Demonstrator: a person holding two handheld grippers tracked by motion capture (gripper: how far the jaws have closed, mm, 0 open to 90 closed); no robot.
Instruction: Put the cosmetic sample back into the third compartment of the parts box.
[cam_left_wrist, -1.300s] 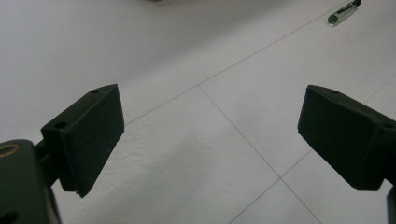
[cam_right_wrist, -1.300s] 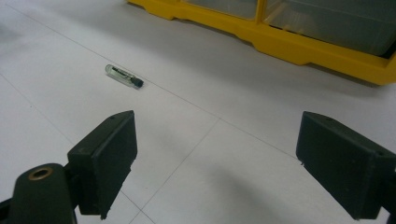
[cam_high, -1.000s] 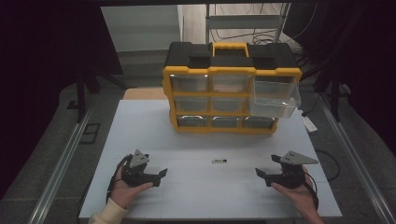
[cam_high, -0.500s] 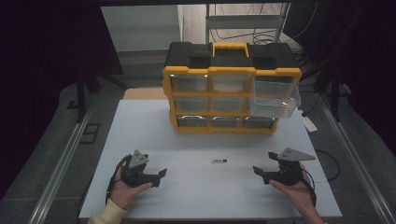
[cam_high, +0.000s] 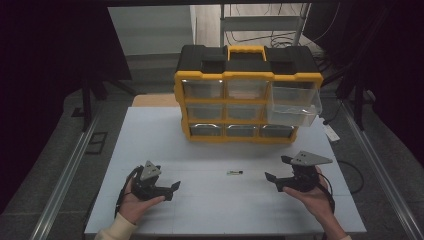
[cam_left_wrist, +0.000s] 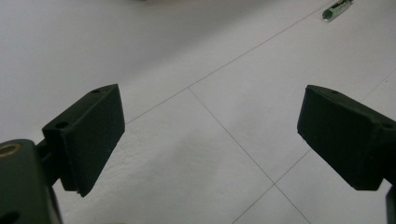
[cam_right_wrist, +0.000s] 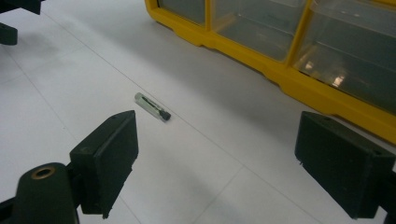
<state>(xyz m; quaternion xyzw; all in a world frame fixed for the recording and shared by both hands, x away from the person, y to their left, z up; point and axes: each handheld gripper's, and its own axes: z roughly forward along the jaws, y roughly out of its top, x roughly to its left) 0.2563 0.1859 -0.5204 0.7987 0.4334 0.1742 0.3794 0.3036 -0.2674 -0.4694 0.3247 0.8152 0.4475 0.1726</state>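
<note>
Both tools stand wide open and hold nothing: the left tool (cam_high: 173, 188) at the lower left of the high view, the right tool (cam_high: 270, 178) at lower right, each near the white table's (cam_high: 150, 130) front edge. Between them, on bare table with open room all round, lies a small metal pin (cam_high: 234, 173). The yellow drawer cabinet (cam_high: 247, 75) stands at upper centre, its upper-right drawer (cam_high: 294, 104) pulled out.

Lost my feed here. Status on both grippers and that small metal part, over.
Left gripper open, empty, low over the table. Right gripper open, empty. Small metal part lies loose between them, untouched. Organizer behind, one right drawer pulled out; path unobstructed.
</note>
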